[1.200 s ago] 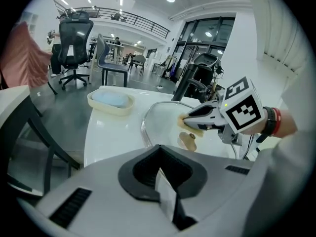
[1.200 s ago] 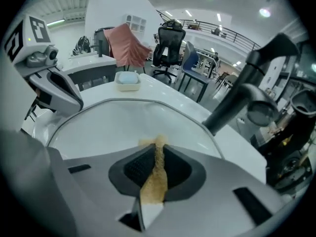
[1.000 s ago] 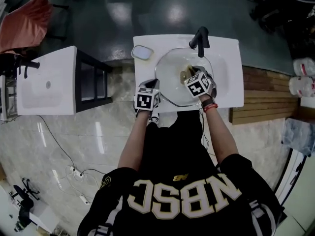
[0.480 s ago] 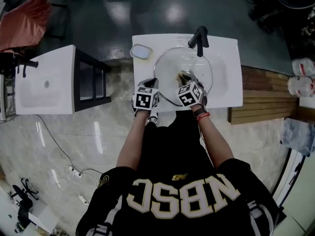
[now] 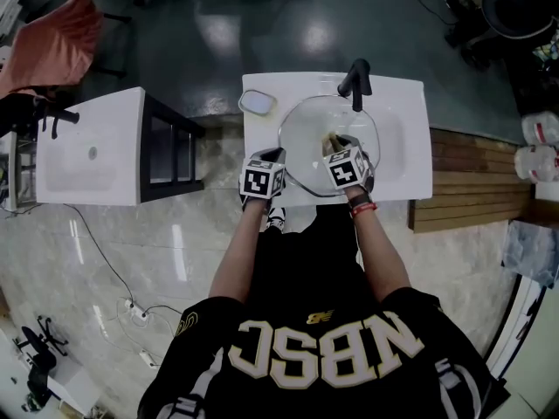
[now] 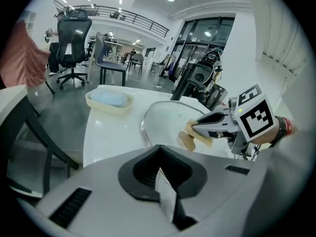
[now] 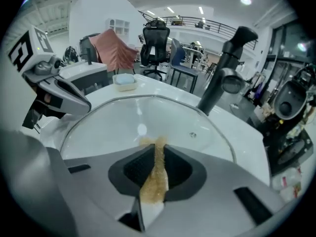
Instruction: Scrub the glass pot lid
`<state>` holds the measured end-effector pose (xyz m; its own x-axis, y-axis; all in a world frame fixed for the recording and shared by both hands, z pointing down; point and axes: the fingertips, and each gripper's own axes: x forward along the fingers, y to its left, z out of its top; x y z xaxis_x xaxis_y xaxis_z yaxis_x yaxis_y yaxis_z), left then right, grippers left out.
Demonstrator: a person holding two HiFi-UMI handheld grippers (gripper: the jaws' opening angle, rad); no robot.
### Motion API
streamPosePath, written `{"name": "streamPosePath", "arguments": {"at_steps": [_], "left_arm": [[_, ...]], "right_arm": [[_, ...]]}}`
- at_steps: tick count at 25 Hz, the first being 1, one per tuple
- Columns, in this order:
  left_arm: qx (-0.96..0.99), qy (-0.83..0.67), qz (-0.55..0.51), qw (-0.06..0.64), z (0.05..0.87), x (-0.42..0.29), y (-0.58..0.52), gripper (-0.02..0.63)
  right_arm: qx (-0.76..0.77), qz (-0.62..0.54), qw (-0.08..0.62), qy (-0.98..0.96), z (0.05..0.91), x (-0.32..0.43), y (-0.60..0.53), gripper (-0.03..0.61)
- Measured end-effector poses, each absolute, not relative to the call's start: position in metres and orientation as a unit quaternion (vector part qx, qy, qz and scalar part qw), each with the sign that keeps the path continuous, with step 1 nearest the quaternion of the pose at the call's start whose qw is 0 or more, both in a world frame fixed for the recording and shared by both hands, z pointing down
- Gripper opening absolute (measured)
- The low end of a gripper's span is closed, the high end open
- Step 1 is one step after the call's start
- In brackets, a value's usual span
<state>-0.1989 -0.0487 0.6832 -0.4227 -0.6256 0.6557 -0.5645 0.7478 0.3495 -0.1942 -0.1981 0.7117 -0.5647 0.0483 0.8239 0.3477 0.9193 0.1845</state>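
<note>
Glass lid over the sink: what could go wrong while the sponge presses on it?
The left gripper appears to pinch the glass lid only at its rim; a hard push from the sponge in the right gripper could tilt it or slip it free.
The faucet stands close behind the lid; a long stroke might hit it.

Glass pot lid (image 5: 306,142), over sink (image 5: 410,103), sponge (image 7: 154,180) touching

The left tongs (image 6: 162,179) are gripping the near rim of the glass pot lid (image 6: 165,118) while the right tongs (image 6: 196,128) are pressing a tan sponge (image 6: 188,138) against it; a cream dish (image 6: 109,100) is sitting on the tabletop (image 6: 106,135).
</note>
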Motion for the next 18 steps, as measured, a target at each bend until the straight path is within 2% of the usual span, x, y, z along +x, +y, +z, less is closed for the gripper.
{"name": "streamPosePath", "arguments": {"at_steps": [4, 10, 18], "left_arm": [[0.358, -0.841, -0.005, 0.405, 0.684, -0.199, -0.05, 0.012], [0.373, -0.832, -0.012, 0.411, 0.675, -0.199, -0.048, 0.012], [0.402, -0.852, -0.038, 0.333, 0.61, -0.212, -0.064, 0.012]], "right_arm": [[-0.09, -0.146, 0.456, -0.874, 0.711, -0.187, -0.213, 0.061], [-0.073, -0.065, 0.404, -0.91, 0.673, -0.175, -0.213, 0.057], [-0.033, -0.031, 0.297, -0.954, 0.589, -0.178, -0.227, 0.057]]}}
